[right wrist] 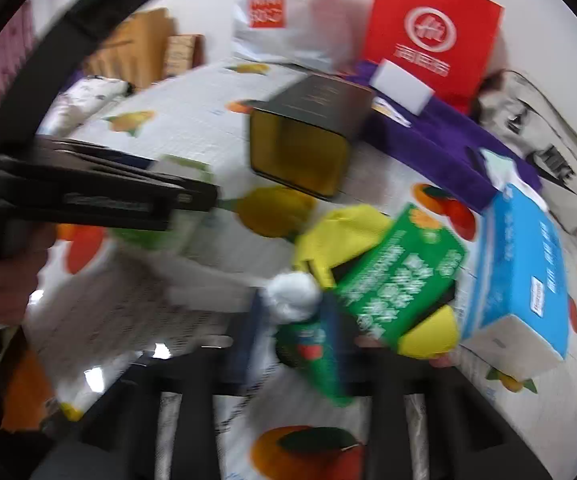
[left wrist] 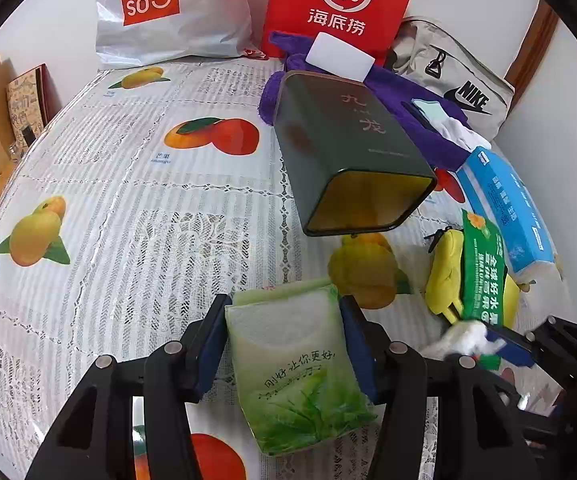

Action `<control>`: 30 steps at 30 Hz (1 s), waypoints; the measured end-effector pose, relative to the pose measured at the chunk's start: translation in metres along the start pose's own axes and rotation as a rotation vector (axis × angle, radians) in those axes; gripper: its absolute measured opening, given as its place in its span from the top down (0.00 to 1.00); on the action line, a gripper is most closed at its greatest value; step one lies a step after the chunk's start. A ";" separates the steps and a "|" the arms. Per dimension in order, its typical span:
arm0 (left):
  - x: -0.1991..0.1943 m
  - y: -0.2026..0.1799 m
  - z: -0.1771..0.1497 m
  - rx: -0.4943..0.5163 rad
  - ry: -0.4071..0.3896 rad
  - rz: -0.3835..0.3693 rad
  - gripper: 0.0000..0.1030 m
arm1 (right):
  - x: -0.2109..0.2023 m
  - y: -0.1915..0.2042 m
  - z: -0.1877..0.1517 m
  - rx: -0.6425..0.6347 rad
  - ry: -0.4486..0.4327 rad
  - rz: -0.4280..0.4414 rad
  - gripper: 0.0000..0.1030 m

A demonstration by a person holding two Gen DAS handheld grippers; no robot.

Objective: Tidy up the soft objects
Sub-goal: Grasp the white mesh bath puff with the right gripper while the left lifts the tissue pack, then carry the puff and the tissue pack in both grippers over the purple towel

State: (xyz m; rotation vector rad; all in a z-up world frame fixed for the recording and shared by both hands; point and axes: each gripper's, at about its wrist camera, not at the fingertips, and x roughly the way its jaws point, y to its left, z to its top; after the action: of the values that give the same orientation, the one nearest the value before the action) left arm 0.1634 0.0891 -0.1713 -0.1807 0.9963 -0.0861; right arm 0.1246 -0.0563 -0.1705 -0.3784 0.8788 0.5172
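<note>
Left gripper (left wrist: 286, 354): clamped on a green tissue pack (left wrist: 296, 376), held over the fruit-print tablecloth (left wrist: 128, 184).
Right gripper (right wrist: 292, 332): pinching a small green toy with a white pompom (right wrist: 293, 297), view blurred.
Dark green tin (left wrist: 352, 152): on its side, near the far edge.

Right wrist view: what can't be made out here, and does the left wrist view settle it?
- Right gripper: motion blur hides whether its fingers press the small green packet with the white tuft.
- Left wrist view: the same white tuft is blurred too.
- Dark tin: the far end of its inside is in shadow.
- Green tissue pack: fingers cover its sides.
</note>
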 end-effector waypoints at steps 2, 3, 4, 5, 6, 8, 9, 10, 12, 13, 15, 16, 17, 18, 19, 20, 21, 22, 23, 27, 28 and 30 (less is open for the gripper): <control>0.000 -0.001 0.000 0.005 -0.002 0.006 0.48 | -0.011 -0.004 -0.001 0.018 -0.035 0.028 0.77; 0.000 -0.002 -0.001 0.008 -0.004 0.011 0.48 | -0.016 -0.006 -0.001 0.025 -0.049 0.029 0.77; -0.001 -0.003 -0.001 0.012 -0.006 0.017 0.48 | -0.023 -0.009 -0.003 0.037 -0.063 0.026 0.77; -0.001 -0.004 -0.002 0.015 -0.005 0.026 0.48 | -0.030 -0.012 -0.004 0.048 -0.074 0.023 0.77; -0.002 -0.005 -0.003 0.017 -0.005 0.032 0.48 | -0.037 -0.017 -0.006 0.062 -0.086 0.026 0.77; -0.004 -0.006 -0.006 0.023 -0.003 0.042 0.48 | -0.053 -0.030 -0.013 0.102 -0.110 0.033 0.77; -0.004 -0.007 -0.008 0.026 -0.002 0.044 0.48 | -0.059 -0.036 -0.017 0.120 -0.119 0.032 0.77; -0.005 -0.007 -0.009 0.030 0.000 0.048 0.48 | -0.066 -0.043 -0.022 0.137 -0.128 0.029 0.77; -0.007 -0.008 -0.012 0.036 0.002 0.053 0.48 | -0.077 -0.060 -0.038 0.171 -0.131 -0.022 0.77; -0.008 -0.008 -0.013 0.035 0.004 0.053 0.48 | -0.080 -0.065 -0.043 0.183 -0.128 -0.035 0.77; -0.010 -0.007 -0.015 0.025 0.007 0.048 0.48 | -0.083 -0.084 -0.060 0.231 -0.109 -0.074 0.77; -0.011 -0.006 -0.016 0.020 0.008 0.046 0.48 | -0.085 -0.093 -0.069 0.264 -0.099 -0.092 0.77; -0.012 -0.006 -0.017 0.018 0.009 0.046 0.45 | -0.085 -0.100 -0.076 0.287 -0.090 -0.095 0.77; -0.013 -0.006 -0.019 0.016 0.012 0.052 0.40 | -0.084 -0.107 -0.082 0.311 -0.081 -0.101 0.77; -0.013 -0.006 -0.020 0.014 0.018 0.063 0.37 | -0.081 -0.115 -0.090 0.343 -0.069 -0.121 0.77; -0.013 -0.008 -0.022 0.013 0.025 0.077 0.34 | -0.078 -0.121 -0.094 0.365 -0.058 -0.134 0.77; -0.014 -0.009 -0.024 0.013 0.032 0.093 0.34 | -0.076 -0.124 -0.098 0.378 -0.050 -0.140 0.77; -0.014 -0.010 -0.025 0.015 0.033 0.101 0.34 | -0.071 -0.129 -0.102 0.401 -0.040 -0.146 0.77; -0.016 -0.011 -0.026 0.015 0.034 0.109 0.34 | -0.068 -0.132 -0.105 0.417 -0.035 -0.143 0.77; -0.016 -0.013 -0.030 -0.005 0.066 0.166 0.30 | -0.058 -0.134 -0.111 0.423 -0.023 -0.127 0.77; -0.015 -0.014 -0.031 -0.008 0.075 0.170 0.30 | -0.054 -0.134 -0.111 0.417 -0.020 -0.128 0.77; -0.012 -0.017 -0.034 0.006 0.070 0.190 0.31 | -0.052 -0.133 -0.112 0.416 -0.026 -0.128 0.77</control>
State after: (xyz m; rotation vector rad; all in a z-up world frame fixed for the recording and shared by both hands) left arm 0.1286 0.0700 -0.1759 -0.0775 1.0780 0.0782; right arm 0.1034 -0.2362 -0.1805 -0.0468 0.9056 0.2111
